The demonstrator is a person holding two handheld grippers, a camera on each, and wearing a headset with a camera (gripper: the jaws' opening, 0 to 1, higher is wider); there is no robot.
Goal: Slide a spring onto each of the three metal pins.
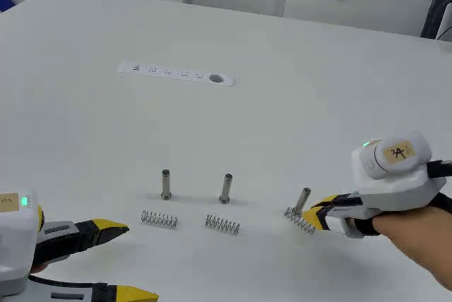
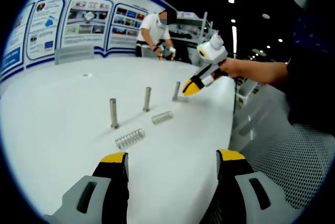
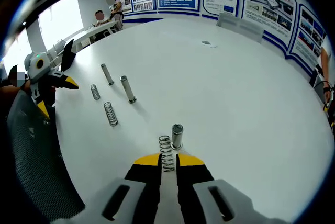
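Note:
Three upright metal pins stand in a row on the white table: left pin (image 1: 166,184), middle pin (image 1: 226,188), right pin (image 1: 304,201). One spring (image 1: 159,219) lies in front of the left pin and a second spring (image 1: 222,225) in front of the middle pin. The third spring (image 3: 166,150) lies beside the right pin (image 3: 177,135), its near end pinched between the yellow jaws of my right gripper (image 3: 167,161), which is shut on it. My left gripper (image 2: 172,157) is open and holds nothing, just short of the left spring (image 2: 130,138); it sits at the bottom left (image 1: 132,260).
A white power strip (image 1: 176,74) lies farther back on the table. The table edge runs close behind both grippers. A person (image 2: 157,28) stands at another bench in the background.

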